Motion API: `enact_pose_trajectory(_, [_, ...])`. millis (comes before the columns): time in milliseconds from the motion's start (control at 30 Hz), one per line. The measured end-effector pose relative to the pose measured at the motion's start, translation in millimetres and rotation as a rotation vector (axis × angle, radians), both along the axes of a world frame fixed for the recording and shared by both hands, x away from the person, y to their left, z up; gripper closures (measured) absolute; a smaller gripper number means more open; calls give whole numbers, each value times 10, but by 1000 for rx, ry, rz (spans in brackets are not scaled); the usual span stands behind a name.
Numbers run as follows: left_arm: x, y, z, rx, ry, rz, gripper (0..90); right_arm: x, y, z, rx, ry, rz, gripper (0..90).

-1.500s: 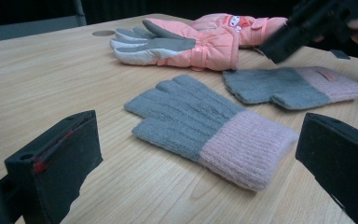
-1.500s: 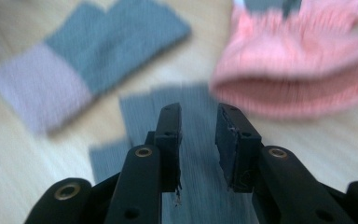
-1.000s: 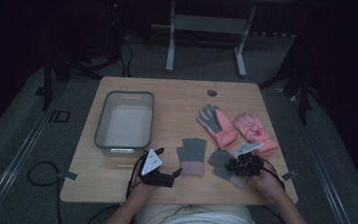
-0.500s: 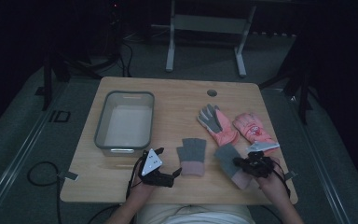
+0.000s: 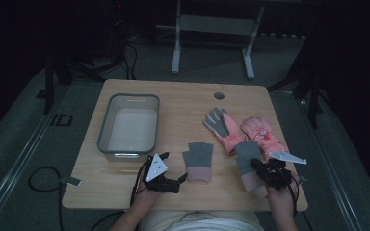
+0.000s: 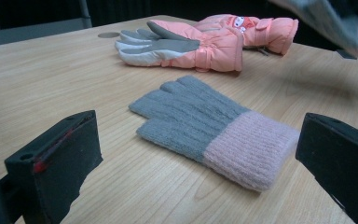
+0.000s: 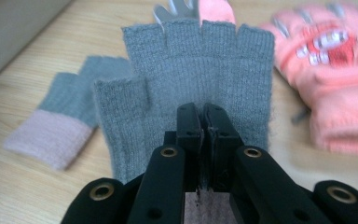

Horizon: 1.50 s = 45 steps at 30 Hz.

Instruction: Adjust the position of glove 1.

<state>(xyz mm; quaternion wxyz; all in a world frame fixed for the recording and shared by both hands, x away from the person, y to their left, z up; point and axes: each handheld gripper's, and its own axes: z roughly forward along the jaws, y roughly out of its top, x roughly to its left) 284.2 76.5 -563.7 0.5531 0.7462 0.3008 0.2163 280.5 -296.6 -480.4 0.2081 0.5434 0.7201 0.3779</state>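
My right gripper (image 5: 259,167) is clamped on a grey fingerless glove (image 5: 246,161), jaws pinched together on the knit near its pink cuff, holding it at the near right part of the table (image 5: 183,103). In the right gripper view the held glove (image 7: 191,93) stands fingers-up in front of the camera, its four finger stubs and thumb spread flat above the closed jaws.

My left gripper (image 5: 182,179) rests at the near edge with its jaws spread wide and nothing between them. Just ahead of it lies the matching glove, the second grey glove (image 5: 198,160), flat on the wood with its pink cuff toward me. In the left gripper view that second grey glove (image 6: 214,130) lies between and beyond the two open jaws, touching neither.

Farther back on the right, two pink ski gloves lie side by side: one (image 5: 223,128) palm-up showing grey fingers, the other (image 5: 261,134) with a printed face on its back. The held glove overlaps the near end of the pair as seen from above; I cannot tell whether they touch.

A grey bin (image 5: 108,126) stands on the left half of the table, well apart from the gloves.
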Motion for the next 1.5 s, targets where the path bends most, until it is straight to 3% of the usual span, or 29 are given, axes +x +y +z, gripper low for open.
enact_pose_trajectory(67, [0, 0, 0, 0, 0, -1, 0, -36, -24, -99, 20, 31, -37, 858])
enact_pose_trajectory(100, [0, 0, 0, 0, 0, -1, 0, -45, -25, -158, -3, 44, -49, 858])
enact_pose_trajectory(233, [-1, -1, 0, 0, -1, -1, 0, -37, -58, -318, -8, 86, -95, 858])
enact_pose_trajectory(267, [-2, -1, 0, 0, -1, -1, 0, -2, -89, -419, -1, 106, -134, 859])
enact_pose_trajectory(467, [-7, -5, 0, -1, -1, -5, 0, 111, -85, -623, -14, 129, -179, 851])
enact_pose_trajectory(633, [-7, -4, 0, -1, -1, -7, 0, 109, -87, -657, -14, 121, -184, 833])
enact_pose_trajectory(700, [-4, 0, 0, -3, 1, -7, 0, 114, -108, -632, 1, 129, -181, 786])
enact_pose_trajectory(833, [-7, -5, 0, -2, -1, -6, 0, 106, -139, -539, -8, 103, -150, 720])
enact_pose_trajectory(867, [-6, -5, 0, -1, 0, -6, 0, 115, -153, -505, -4, 92, -125, 705])
enact_pose_trajectory(900, [-6, -5, 0, -1, 0, -6, 0, 142, -176, -447, -34, 57, -87, 670])
enact_pose_trajectory(933, [-4, -4, 0, 0, 1, -6, 0, 168, -183, -430, -47, 55, -46, 654])
enact_pose_trajectory(967, [-2, -3, 0, 0, 1, -7, 0, 168, -183, -430, -47, 55, -46, 654])
enact_pose_trajectory(1000, [-2, -3, 0, 0, 2, -6, 0, 224, -195, -423, -81, 65, 23, 647])
enact_pose_trajectory(1033, [-1, -3, 0, 0, 3, -6, 0, 224, -195, -423, -81, 65, 23, 647])
enact_pose_trajectory(1067, [-1, -3, 0, 0, 3, -6, 0, 264, -203, -424, -96, 70, 118, 641])
enact_pose_trajectory(1133, [-2, -4, 0, 0, 3, -6, 0, 302, -214, -423, -125, 83, 195, 626])
enact_pose_trajectory(1167, [-2, -5, 0, 1, 2, -6, 0, 302, -214, -423, -125, 83, 195, 626])
enact_pose_trajectory(1200, [-2, -6, 0, 1, 2, -6, 0, 315, -219, -421, -136, 81, 232, 626])
enact_pose_trajectory(1233, [-3, -7, 0, 1, 2, -6, 0, 344, -231, -423, -177, 93, 282, 626])
enact_pose_trajectory(1300, [-2, -7, 0, 2, 2, -6, 0, 352, -239, -425, -190, 94, 300, 628])
enact_pose_trajectory(1333, [-2, -8, 0, 1, 2, -6, 0, 375, -267, -430, -223, 106, 322, 632])
enact_pose_trajectory(1500, [-1, -8, 1, 3, 3, -6, 0, 386, -311, -432, -235, 125, 345, 650])
